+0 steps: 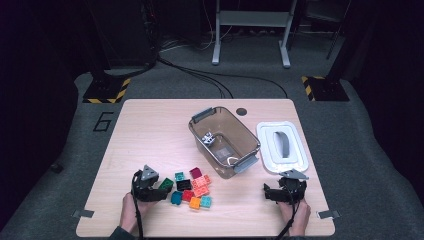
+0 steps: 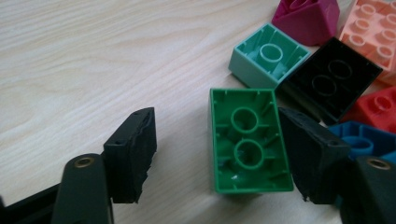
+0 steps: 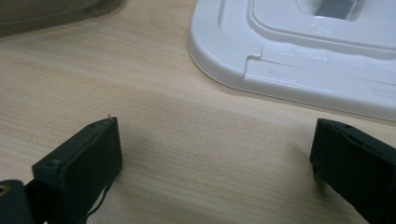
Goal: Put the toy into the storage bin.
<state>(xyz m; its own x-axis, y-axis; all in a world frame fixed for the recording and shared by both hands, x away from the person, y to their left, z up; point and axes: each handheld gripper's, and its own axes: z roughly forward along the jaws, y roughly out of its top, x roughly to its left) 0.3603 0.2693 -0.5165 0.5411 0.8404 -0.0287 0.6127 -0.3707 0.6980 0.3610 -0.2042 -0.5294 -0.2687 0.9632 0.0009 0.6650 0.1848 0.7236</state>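
Left gripper view, item one: my left gripper (image 2: 217, 154), jaws partly apart around a green brick (image 2: 247, 142). One jaw touches the brick's side; the other stands off it with bare table (image 2: 93, 70) between, so nothing is clamped. The brick lies studs-down, hollow underside up, at the near edge of the pile.

Item two: neighbours. A mint brick (image 2: 268, 56) and a black brick (image 2: 334, 77) sit just beyond it, a magenta piece (image 2: 308, 16) farther off.

Item three, high view: my left gripper (image 1: 162, 190) at the pile's left edge; the open brown bin (image 1: 225, 142) stands beyond the pile, its white lid (image 1: 282, 146) flat beside it.

Item four: my right gripper (image 3: 212, 163), jaws wide apart over bare wood, nothing between them, near the lid's corner.

Step in hand, by my judgement: taking hold of the green brick for the bin. Next move calls for bringing the free jaw in until both pads press, then lifting straight so the black brick is not dragged.
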